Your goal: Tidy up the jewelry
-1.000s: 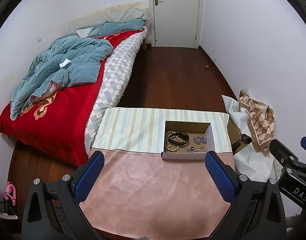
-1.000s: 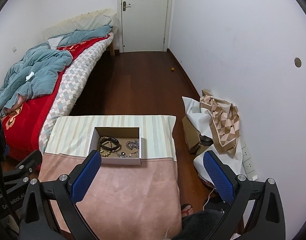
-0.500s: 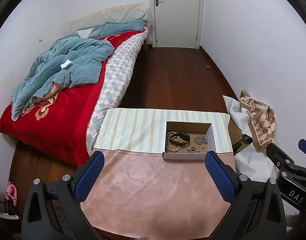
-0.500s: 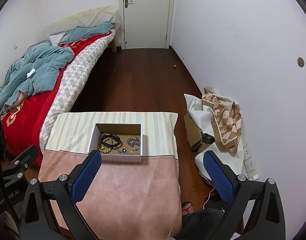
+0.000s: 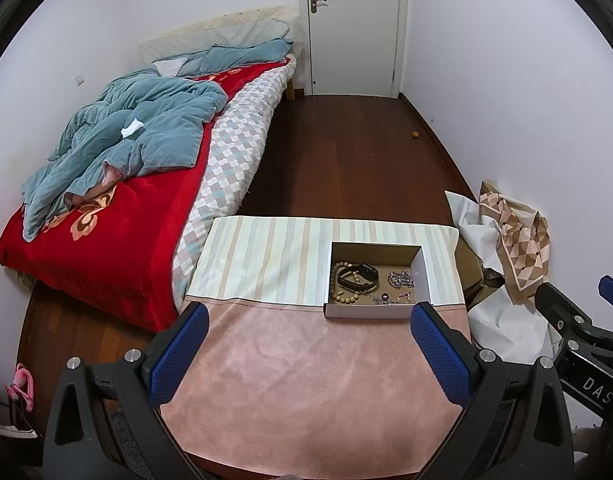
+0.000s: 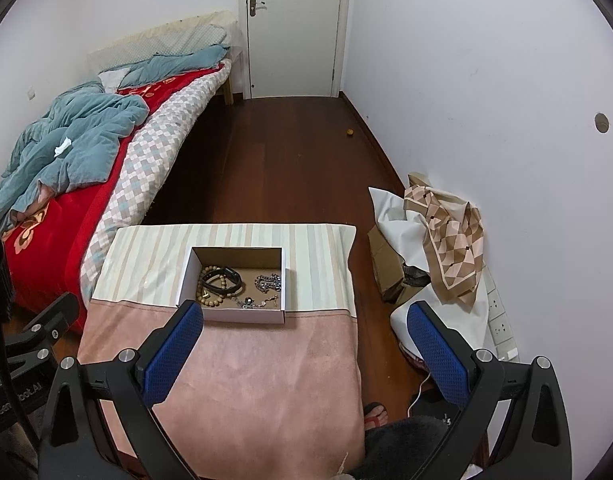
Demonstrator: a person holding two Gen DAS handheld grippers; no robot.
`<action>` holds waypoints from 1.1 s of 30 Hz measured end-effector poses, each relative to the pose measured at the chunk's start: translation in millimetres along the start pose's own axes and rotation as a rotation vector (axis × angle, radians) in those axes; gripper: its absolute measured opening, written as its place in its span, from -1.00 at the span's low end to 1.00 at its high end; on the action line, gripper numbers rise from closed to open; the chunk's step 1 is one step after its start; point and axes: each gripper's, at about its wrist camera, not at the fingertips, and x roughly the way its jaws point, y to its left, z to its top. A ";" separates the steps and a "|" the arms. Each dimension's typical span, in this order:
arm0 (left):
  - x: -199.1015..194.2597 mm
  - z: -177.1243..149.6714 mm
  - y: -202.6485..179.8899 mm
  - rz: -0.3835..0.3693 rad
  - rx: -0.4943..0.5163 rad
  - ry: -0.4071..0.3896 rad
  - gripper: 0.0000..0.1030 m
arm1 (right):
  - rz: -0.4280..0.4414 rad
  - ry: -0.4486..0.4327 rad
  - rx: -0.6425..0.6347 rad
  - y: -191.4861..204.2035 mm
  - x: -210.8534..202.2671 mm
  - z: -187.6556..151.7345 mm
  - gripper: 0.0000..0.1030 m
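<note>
A small cardboard box (image 5: pixel 423 272) (image 6: pixel 186 276) sits on the table at the seam between the striped cloth and the pink cloth. Inside lie a wooden bead bracelet (image 5: pixel 341 298) (image 6: pixel 211 300), a black band (image 5: pixel 356 274) (image 6: pixel 222 278), a silver chain (image 5: pixel 400 279) (image 6: pixel 268 282) and a thin chain with a dark pendant (image 5: pixel 386 300) (image 6: pixel 252 302). My left gripper (image 5: pixel 306 334) is open and empty, above the pink cloth, short of the box. My right gripper (image 6: pixel 304 334) is open and empty, near the table's right edge, its left finger (image 6: pixel 174 344) beside the box's near left corner.
The table carries a pink cloth (image 5: pixel 306 380) near me and a striped cloth (image 5: pixel 266 256) beyond. A bed (image 5: pixel 118 184) with a red cover and blue quilt stands to the left. Bags and a patterned cloth (image 6: pixel 446 236) lie on the floor at right, by the wall.
Both grippers have shifted slightly forward, so the box sits a little lower and closer in both views. Nothing was taken hold of; both stay open.
</note>
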 end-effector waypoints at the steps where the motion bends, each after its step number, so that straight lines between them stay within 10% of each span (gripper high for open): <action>1: -0.2 0.0 0.2 -0.001 -0.001 0.001 1.00 | -0.002 -0.002 -0.002 0.2 -0.3 -0.9 1.00; 33: -7.5 -5.4 -2.4 0.004 -0.005 -0.003 1.00 | 0.014 0.008 -0.015 -6.0 -7.9 1.6 1.00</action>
